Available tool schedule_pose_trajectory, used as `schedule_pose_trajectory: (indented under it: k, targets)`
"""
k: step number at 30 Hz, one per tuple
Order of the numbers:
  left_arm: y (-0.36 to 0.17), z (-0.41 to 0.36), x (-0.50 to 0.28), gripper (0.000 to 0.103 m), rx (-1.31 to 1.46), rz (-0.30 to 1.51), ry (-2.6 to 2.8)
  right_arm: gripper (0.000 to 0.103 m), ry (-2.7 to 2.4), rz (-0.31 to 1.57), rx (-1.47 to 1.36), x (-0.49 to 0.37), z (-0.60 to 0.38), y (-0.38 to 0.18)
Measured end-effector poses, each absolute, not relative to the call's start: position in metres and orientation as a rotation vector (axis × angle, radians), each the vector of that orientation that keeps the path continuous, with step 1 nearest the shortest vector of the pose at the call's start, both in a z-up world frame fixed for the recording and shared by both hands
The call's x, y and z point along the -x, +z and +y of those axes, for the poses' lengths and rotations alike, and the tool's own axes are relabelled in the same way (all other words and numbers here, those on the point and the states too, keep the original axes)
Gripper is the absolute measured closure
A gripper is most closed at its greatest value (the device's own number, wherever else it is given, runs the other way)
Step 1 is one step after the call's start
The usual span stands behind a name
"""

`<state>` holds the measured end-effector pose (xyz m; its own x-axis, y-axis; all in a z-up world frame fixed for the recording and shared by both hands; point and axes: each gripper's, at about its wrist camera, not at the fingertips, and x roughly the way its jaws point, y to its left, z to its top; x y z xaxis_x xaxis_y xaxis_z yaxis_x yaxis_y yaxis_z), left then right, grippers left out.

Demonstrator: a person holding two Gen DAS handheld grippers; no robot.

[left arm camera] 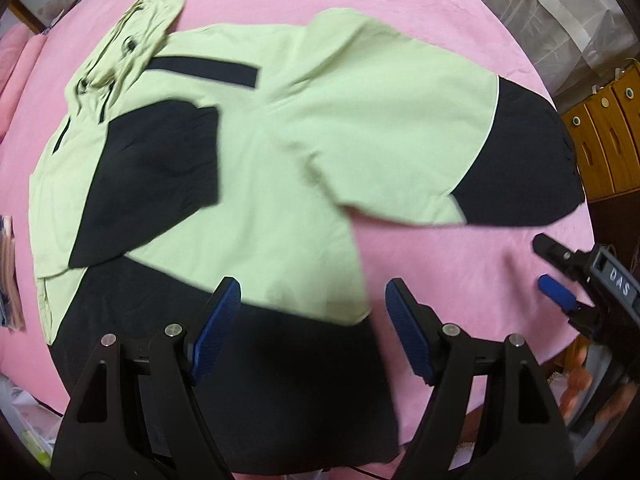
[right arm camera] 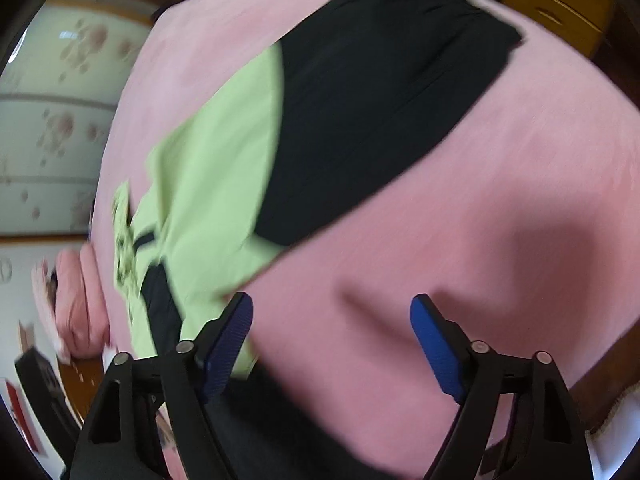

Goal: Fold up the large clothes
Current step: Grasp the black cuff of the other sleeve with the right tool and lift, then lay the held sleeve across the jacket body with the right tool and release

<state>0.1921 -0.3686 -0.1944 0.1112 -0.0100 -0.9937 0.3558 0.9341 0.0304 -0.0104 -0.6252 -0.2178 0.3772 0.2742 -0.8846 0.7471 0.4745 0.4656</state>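
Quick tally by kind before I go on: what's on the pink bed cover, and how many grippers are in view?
Jacket, green and black: 1
Sleeves, black-cuffed: 2, one folded across the body, one spread out
Grippers: 2, left gripper, right gripper
Total: 5

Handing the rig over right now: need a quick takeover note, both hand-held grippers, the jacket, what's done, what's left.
Left hand-held gripper: open, empty, above the jacket's black hem.
Right hand-held gripper: open, empty, over bare pink blanket beside the spread sleeve.
Jacket: green and black, hooded, lying flat on the blanket.
Done: one sleeve is folded across the body.
Left: the other sleeve lies spread out to the side; fold it in, then probably fold the body up from the hem.
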Motion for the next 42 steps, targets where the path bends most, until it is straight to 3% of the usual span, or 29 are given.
schedule_pose_trajectory:
  k: [9,11,17,21,30,42]
  targets:
    - [-0.209,-0.422,-0.217,0.03,-0.312,1.48,-0.276,0.052,-0.575,1.03,-1.155,0.029,-0.762,-0.238]
    - [-0.21,-0.426,-0.221,0.03,-0.324,1.48,-0.275,0.063,-0.609,1.01,-1.154,0.028,-0.781,-0.24]
    - [-0.212,-0.426,-0.229,0.03,-0.32,1.483,-0.254,0.068,-0.644,0.945,-1.181,0.028,-0.814,-0.248]
    - [-0.217,-0.415,-0.233,0.03,-0.274,1.505,-0.236,0.091,-0.683,0.883,-1.176,0.032,-0.812,-0.246]
    - [-0.207,-0.364,-0.237,0.03,-0.209,1.479,-0.209,0.094,-0.776,0.8,-1.06,0.027,-0.783,-0.191]
    - [-0.153,-0.195,-0.225,0.03,-0.101,1.382,-0.182,0.094,-0.737,0.534,-0.622,-0.021,-0.613,0.008]
